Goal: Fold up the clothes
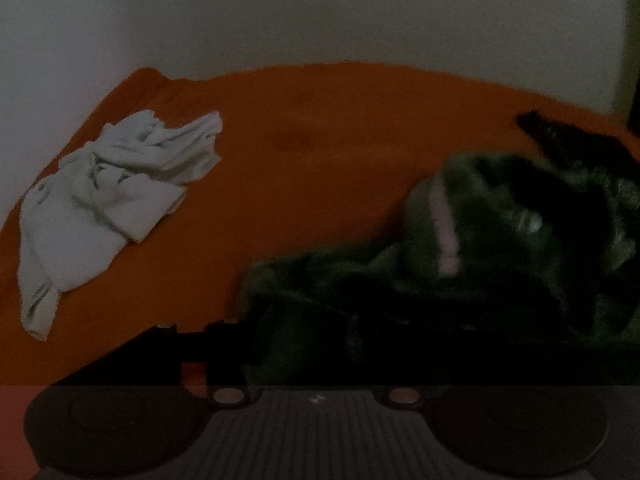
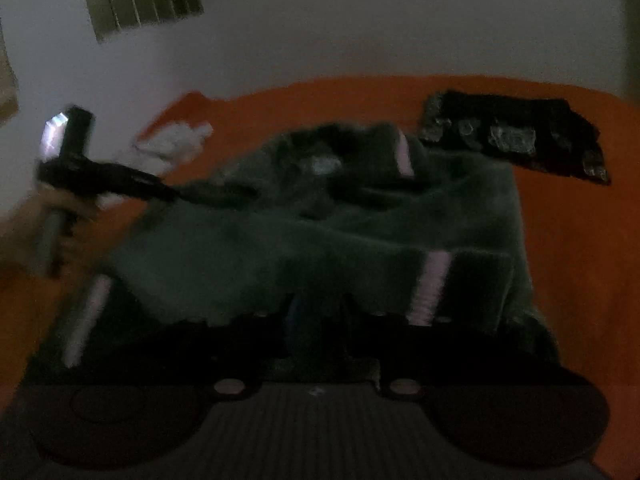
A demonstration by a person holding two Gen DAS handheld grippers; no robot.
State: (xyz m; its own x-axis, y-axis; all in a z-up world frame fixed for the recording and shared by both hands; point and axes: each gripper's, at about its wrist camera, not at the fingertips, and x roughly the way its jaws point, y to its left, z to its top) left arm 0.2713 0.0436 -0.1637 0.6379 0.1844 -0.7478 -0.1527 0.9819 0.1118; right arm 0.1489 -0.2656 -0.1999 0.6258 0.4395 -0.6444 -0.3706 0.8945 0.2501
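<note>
On the far left of the right wrist view, a person's hand (image 2: 60, 220) grips the handle of the left gripper (image 2: 224, 194), a black tool reaching rightward onto the crumpled dark green garment with pale pink stripes (image 2: 360, 232). Its fingers are blurred and dim there, and in its own view they vanish into shadow against the cloth, so whether they pinch the fabric cannot be told.

Just behind that tool lies a crumpled white cotton garment (image 1: 108, 204), heaped near the left edge of the orange bedsheet (image 1: 312, 140), well apart from the green one.

The green garment spreads across the middle of the sheet, rumpled, with one pink stripe near its far end and another close to the camera. The right gripper (image 2: 316, 328) sits low at the garment's near edge; its dark fingers stand only a little apart with cloth bunched around them, though the dimness hides whether they truly clamp it.

Farther right, a black patterned garment (image 2: 520, 136) lies flat near the sheet's far edge, just beyond the green one.
</note>
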